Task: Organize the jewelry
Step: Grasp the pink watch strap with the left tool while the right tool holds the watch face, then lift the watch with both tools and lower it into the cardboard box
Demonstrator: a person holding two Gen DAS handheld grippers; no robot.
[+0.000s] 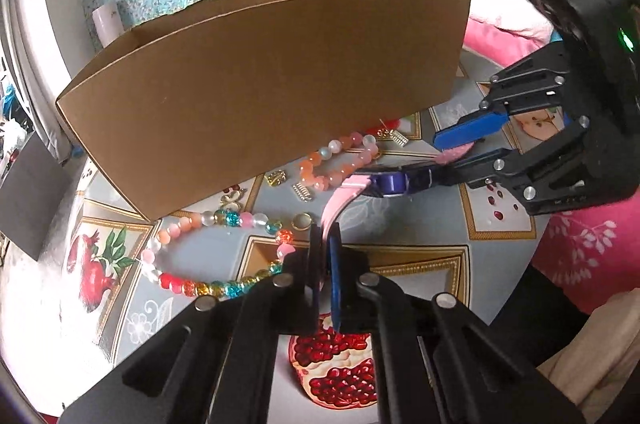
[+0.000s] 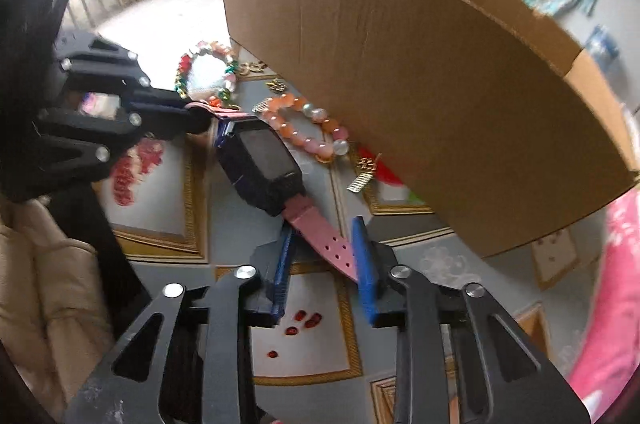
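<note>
Dark purple square-faced smartwatch [image 2: 260, 163] with matte pink rubber strap, perforated at one end, stretched above the table between both tools. Left gripper [image 1: 326, 256] clamped tight on one pink strap end, black and blue pads pressed flat against it. Right gripper [image 2: 324, 260] narrowed around the perforated strap end, its right blue pad touching the strap and the left one apart from it; firm pinch or not, cannot tell.

Just beyond the watch, flat on the table: glossy peach-and-white round-bead bracelet [image 1: 340, 159]; larger loop of mixed beads [image 1: 208, 248], frosted pink, glittery teal, gold and red; small gold metal charms [image 1: 276, 177], a coiled spring-like piece [image 1: 303, 191] and a plain gold ring [image 1: 302, 222].

Behind the jewelry, touching or nearly touching it, tall open-topped brown corrugated cardboard box [image 2: 420, 71] with a ragged torn rim; inside hidden from both views.

Underneath, smooth grey tablecloth [image 2: 232, 220] printed with gold-framed pomegranate pictures. Pink floral sleeve [image 1: 588, 248] at the edge.
</note>
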